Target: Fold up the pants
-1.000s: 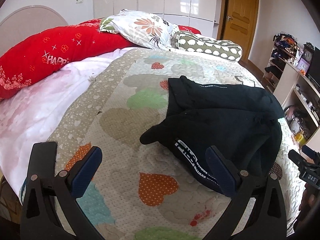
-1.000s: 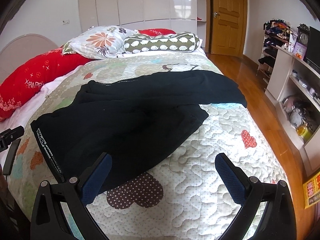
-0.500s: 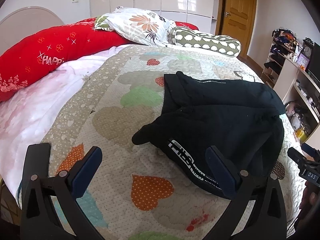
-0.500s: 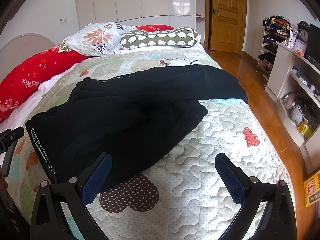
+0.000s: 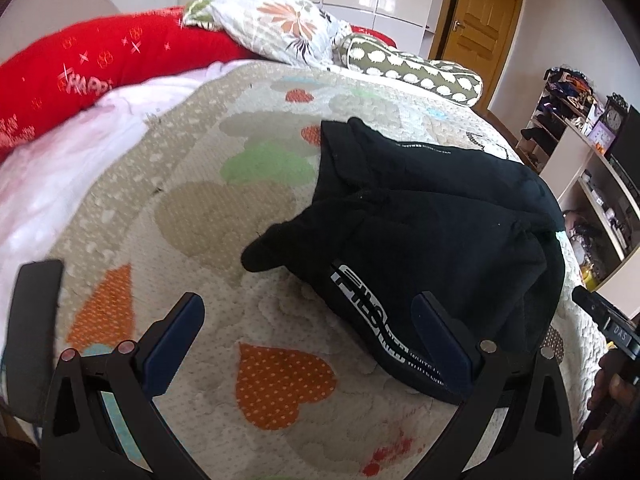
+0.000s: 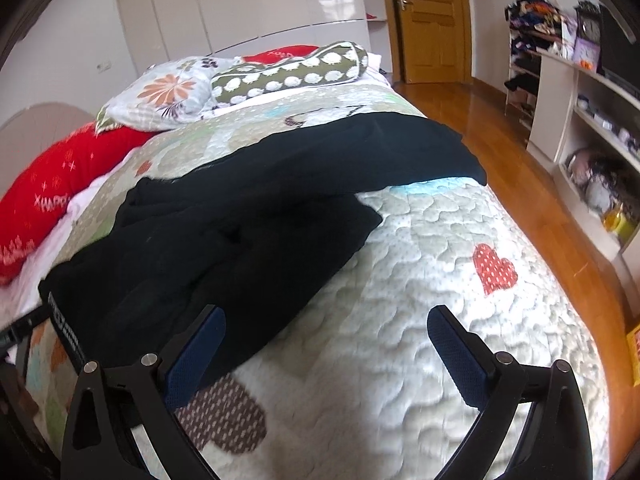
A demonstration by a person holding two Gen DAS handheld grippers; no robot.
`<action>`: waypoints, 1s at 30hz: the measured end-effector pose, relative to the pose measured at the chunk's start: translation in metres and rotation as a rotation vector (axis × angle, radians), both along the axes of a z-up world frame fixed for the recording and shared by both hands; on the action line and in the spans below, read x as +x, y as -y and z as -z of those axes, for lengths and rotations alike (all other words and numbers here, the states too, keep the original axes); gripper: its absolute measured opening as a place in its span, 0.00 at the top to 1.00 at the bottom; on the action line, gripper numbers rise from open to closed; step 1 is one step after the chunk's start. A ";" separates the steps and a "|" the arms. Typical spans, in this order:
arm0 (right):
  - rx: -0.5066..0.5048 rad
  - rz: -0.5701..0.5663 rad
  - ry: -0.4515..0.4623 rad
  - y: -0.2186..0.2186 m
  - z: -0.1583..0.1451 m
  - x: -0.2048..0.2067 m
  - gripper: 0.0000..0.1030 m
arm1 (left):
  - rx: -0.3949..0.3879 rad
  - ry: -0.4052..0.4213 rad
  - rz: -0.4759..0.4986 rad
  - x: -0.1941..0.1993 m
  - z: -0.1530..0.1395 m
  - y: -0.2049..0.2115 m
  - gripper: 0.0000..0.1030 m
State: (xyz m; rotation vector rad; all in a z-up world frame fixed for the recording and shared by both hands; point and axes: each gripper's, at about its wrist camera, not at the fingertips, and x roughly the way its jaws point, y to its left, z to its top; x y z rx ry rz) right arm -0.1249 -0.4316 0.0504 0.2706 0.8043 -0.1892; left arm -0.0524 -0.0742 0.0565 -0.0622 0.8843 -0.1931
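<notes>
The black pants (image 5: 432,220) lie crumpled on the quilt (image 5: 200,240), filling centre-right of the left view, long axis running toward the right edge. Your left gripper (image 5: 308,336) is released, empty — the waistband (image 5: 372,320) sits just past its right finger. Your right gripper (image 6: 326,356), also released, hovers near the hem — left is nearer.

1. A bed quilt (image 5: 192,208) with colored hearts covers the bed.
2. An orange dotted heart (image 5: 280,384) sits on the quilt at 6 o'clock in the left view.
3. A long red pillow (image 5: 104,68) lies at 10 o'clock.
4. A flower pillow (image 5: 276,28) rests at 12 o'clock, touching the red one.
5. A green roll pillow (image 6: 292,72) with white spots lies just beside the flower pillow.
6. A brown door (image 6: 432,20) stands at 1 o'clock in the right view.
7. Shelves (image 6: 592,128) full of small stuff stand at 3 o'clock.
8. The wood floor (image 6: 520,184) shines between the bed and the shelves.
</notes>
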 end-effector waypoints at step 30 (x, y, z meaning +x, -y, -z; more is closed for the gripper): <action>0.097 0.149 0.067 0.079 -0.014 -0.121 0.91 | -0.202 0.012 0.000 -0.042 -0.003 -0.030 0.79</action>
